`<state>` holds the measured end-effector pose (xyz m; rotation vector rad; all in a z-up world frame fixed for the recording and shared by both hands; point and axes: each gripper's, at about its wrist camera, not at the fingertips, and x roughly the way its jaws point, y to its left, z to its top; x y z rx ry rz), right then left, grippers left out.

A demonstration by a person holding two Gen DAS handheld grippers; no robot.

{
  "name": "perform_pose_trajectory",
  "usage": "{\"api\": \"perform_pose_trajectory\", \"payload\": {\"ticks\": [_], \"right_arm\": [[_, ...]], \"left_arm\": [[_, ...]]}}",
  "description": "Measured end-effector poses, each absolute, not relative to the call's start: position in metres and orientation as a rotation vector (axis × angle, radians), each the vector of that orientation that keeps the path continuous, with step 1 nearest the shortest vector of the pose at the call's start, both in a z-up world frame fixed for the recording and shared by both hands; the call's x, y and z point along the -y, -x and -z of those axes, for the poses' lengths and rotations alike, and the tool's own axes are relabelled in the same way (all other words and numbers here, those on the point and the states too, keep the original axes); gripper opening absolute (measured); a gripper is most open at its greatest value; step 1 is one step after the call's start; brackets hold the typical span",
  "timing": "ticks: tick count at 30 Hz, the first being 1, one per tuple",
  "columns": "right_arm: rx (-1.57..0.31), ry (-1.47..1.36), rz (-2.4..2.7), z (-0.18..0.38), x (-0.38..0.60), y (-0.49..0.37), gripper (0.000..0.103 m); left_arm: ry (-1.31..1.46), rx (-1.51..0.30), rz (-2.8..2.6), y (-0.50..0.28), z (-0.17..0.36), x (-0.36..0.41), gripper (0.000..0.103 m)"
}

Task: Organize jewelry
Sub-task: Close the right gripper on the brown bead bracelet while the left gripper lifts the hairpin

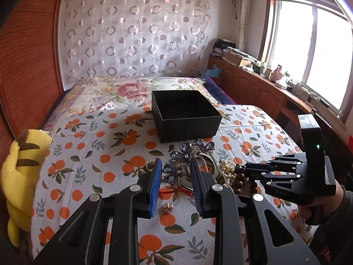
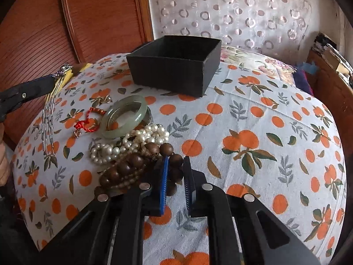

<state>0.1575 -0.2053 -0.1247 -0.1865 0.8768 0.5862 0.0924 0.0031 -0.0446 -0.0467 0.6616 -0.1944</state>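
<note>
An open black box [image 1: 185, 114] stands on the orange-print bedspread; it also shows in the right wrist view [image 2: 176, 63]. My left gripper [image 1: 176, 176] is shut on a purple jewelled hairpin [image 1: 187, 156], held above the bed; its silver tassels [image 2: 49, 119] hang down in the right wrist view. My right gripper [image 2: 176, 176] is shut on a string of dark wooden beads [image 2: 125, 167] that lies on the bed. Beside it lie a pearl necklace [image 2: 130, 142], a green jade bangle [image 2: 123, 116] and a red cord bracelet [image 2: 88, 121].
A small gold ornament [image 1: 167, 207] lies on the bedspread below my left gripper. A yellow plush toy [image 1: 19, 172] sits at the bed's left edge. A wooden cabinet [image 1: 253, 84] with clutter runs under the window at right. A wooden wardrobe [image 2: 44, 26] stands behind.
</note>
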Motion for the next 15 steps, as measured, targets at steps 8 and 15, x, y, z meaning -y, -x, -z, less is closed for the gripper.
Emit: {"api": "perform_pose_trajectory", "payload": {"ticks": [8,15], "right_arm": [[-0.766,0.153,-0.581,0.100,0.215,-0.140,0.015],[-0.648,0.145,-0.599,0.061,0.213,-0.127,0.015]], "left_arm": [[0.050,-0.658,0.185,-0.094,0.044,-0.003,0.025],[0.040,-0.638,0.178,-0.094,0.037,-0.003,0.025]]}}
